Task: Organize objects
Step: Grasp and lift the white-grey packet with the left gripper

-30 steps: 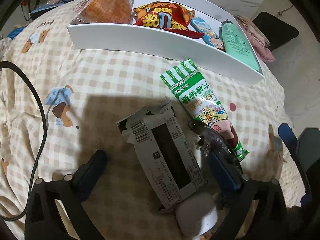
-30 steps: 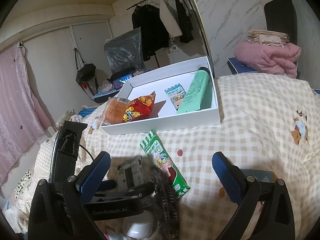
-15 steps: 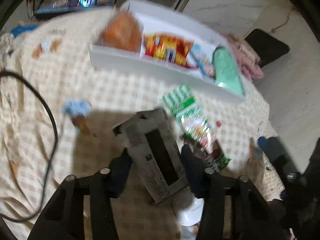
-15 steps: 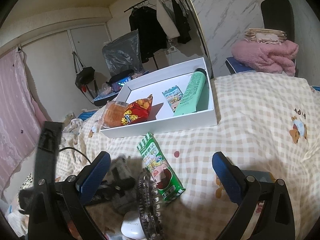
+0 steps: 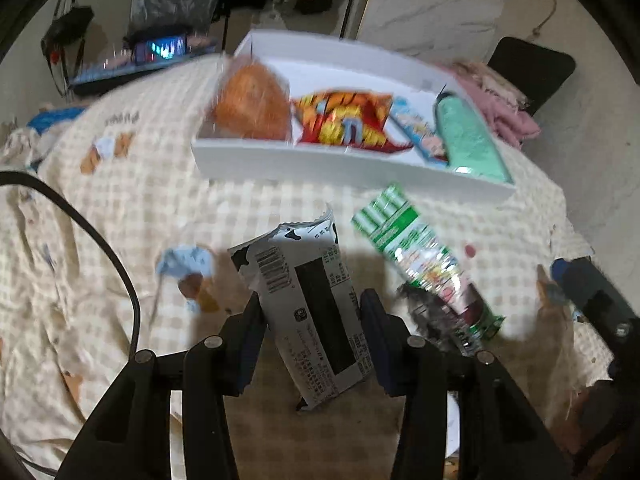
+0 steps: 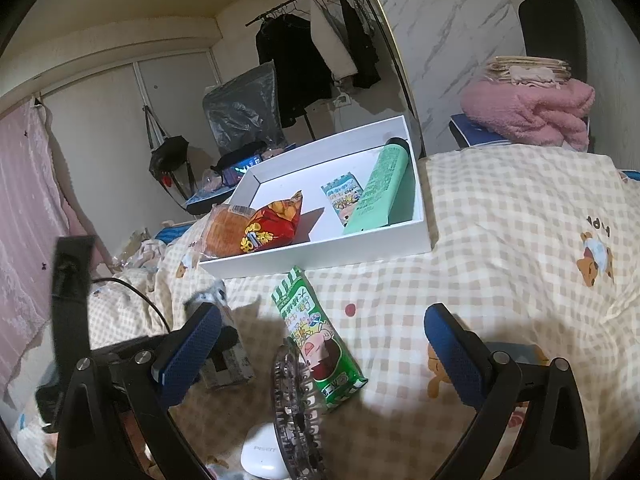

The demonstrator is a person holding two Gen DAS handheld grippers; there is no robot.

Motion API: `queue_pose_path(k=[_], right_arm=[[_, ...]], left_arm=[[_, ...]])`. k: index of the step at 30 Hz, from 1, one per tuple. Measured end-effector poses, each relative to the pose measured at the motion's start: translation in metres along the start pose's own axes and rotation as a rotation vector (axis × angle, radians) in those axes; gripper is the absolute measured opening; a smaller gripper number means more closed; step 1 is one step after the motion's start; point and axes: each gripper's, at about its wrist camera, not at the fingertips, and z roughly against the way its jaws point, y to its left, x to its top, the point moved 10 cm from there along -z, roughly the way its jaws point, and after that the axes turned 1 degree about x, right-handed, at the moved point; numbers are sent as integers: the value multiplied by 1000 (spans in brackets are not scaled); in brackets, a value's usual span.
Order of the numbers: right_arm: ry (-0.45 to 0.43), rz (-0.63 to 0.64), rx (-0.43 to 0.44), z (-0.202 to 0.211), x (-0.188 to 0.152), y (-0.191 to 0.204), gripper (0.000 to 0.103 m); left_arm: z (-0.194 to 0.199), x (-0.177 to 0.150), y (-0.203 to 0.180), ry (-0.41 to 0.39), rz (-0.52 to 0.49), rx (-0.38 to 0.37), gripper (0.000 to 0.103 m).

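Blue rubbery pads on the left gripper (image 5: 312, 320) were clamped on both long edges of the flat black-and-white foil snack packet (image 5: 308, 304), having just squeezed in on it, so that one was properly grabbed and looked lifted a bit off the cream checked bedspread (image 5: 120, 208). The packet ran lengthways straight out between the fingers, its torn-looking top edge aimed away from the hand and toward the near wall of the white shallow cardboard tray (image 5: 320, 162). So the line that mattered was dead simple imo: packet's long axis pointed at the tray, tray sat ahead and above in the left wrist view, with bare blanket between. Just right of the packet lay the green cartoon-printed candy tube pack (image 6: 316, 336), slanted, its striped end toward the tray too. The right gripper (image 6: 324, 352) hung wide apart over that green pack, holding nothing, clearly the closer hand for it. Inside the tray already: an orange bun in plastic wrap (image 5: 252, 106), a red-yellow crisp bag (image 5: 344, 120) and a mint-green tube (image 5: 468, 140).
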Motion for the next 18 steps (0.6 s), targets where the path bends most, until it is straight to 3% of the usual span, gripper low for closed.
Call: queue_pose_path(k=[3,4,6,8,10,15,18], right_arm=[[0,-1,-2,0,0,0,102],[-5,-2,-2,1,0,0,102],[-13,-2,0,1,1,0,102],[-18,0,-4,2,2,-1,102],[-17,-3,-2,2,2,-1,102],[-13,-7,2,3,2,-1,102],[-12,-6,5,3,2,0,102]], left_arm=[[-11,-8,-3,44,-11,16,66],[-13,-11,-7,56,-36,29,74],[-21,-18,-16,89,-104,77,79],[-24,-21,-20,82,-139,118,75],[-18,-17,-17,56,-117,105,51],[3,1,-3,-34,16,-3,51],[21,10,-7,-109,19,-76,51]])
